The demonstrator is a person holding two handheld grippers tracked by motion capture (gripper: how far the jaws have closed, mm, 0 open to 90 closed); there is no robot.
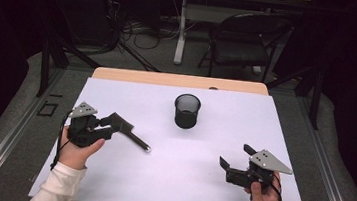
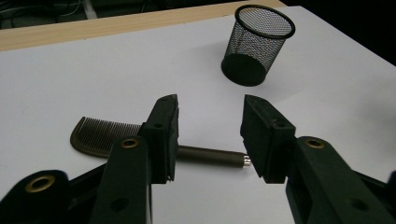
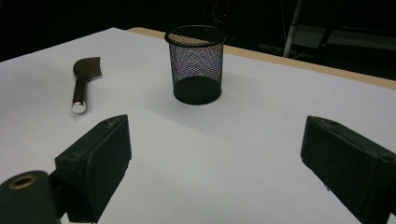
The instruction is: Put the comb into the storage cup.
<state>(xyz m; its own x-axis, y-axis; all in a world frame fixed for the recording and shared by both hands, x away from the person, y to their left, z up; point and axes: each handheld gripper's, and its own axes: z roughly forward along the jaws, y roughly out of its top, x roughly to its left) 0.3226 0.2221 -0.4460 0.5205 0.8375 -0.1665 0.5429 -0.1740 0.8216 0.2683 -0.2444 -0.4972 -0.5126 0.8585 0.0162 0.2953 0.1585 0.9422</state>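
the right gripper [image 1: 234, 162] rested nearest, jaws spread wide and empty. the left gripper [image 2: 210, 135] straddled the comb [image 2: 107, 138] handle lying flat on the white table [image 1: 198, 183], jaws partly spread, not yet pinching it. the mesh cup [image 1: 187, 110] stood beyond. the thin handle might slip or roll from an off-centre pinch.
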